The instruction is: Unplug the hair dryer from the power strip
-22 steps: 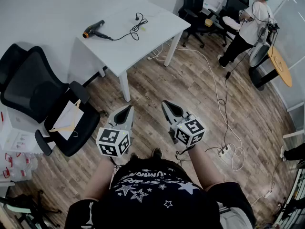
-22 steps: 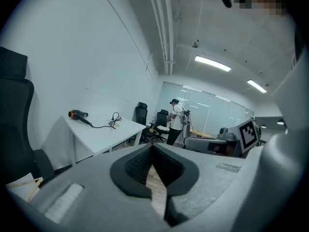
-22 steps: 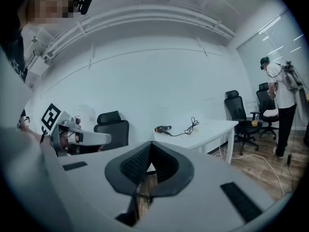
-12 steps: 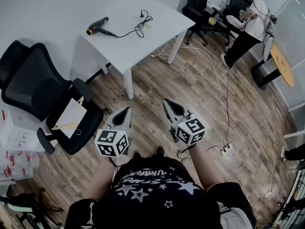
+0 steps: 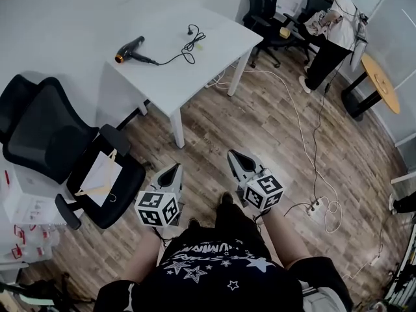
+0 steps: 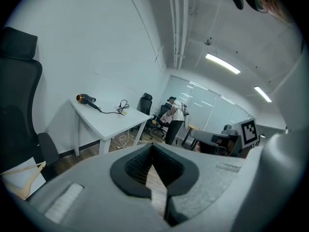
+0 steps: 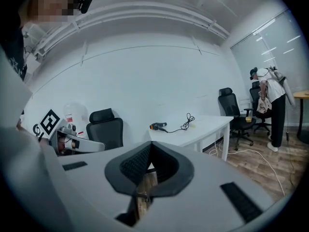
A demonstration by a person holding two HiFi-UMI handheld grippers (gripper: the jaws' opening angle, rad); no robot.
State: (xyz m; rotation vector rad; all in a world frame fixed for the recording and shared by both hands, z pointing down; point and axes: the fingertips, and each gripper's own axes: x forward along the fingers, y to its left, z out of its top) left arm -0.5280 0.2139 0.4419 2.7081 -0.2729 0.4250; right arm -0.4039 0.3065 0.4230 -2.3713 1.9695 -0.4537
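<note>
The surface (image 5: 221,51) is seen steeply from above, well apart, in the head view and nearly level, across the floor (image 5: 260,129), in both gripper views.

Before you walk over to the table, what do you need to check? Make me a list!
1. Claws empty: ok, the left claw and right claw are both shut on nothing.
2. Black and orange hair dryer found: ok, it lies on the white rectangular table.
3. Its black plug out of any socket: ok, it lies loose on the table top.
4. White power strip on the wooden floor: cannot tell what is plugged into it.
5. Table within reach: not ok, both claws are held far short of it.
</note>
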